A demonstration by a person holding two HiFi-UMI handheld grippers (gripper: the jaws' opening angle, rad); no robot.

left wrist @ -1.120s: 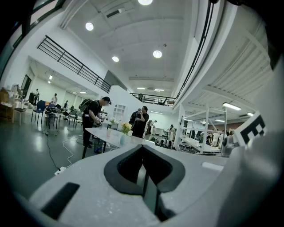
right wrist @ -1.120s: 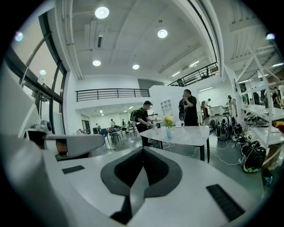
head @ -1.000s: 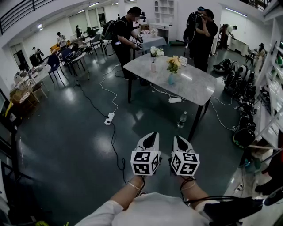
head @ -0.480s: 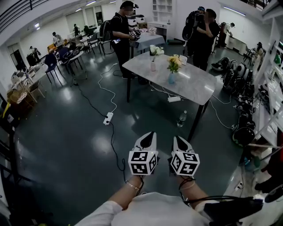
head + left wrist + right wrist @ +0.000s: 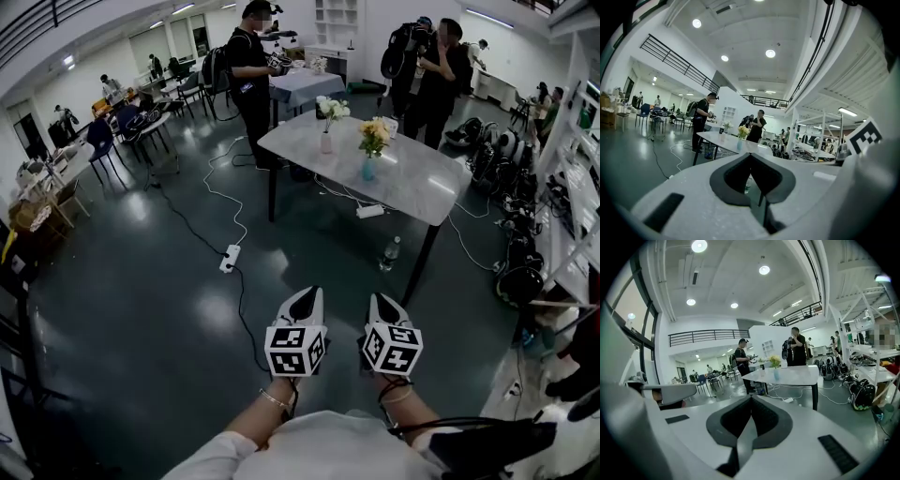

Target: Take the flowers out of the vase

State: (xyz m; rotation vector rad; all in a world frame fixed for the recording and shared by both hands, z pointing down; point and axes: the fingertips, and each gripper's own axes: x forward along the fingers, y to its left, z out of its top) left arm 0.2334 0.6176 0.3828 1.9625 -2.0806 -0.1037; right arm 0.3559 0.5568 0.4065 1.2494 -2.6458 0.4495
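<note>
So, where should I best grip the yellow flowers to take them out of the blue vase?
Probably the stems, between the yellow flowers and the vase rim. They stand upright, so come level from the table's near side, then lift straight up.

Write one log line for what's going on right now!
left gripper: shut, empty | right gripper: shut, empty | yellow flowers: in blue vase on table | stage: table far ahead, nothing picked
</note>
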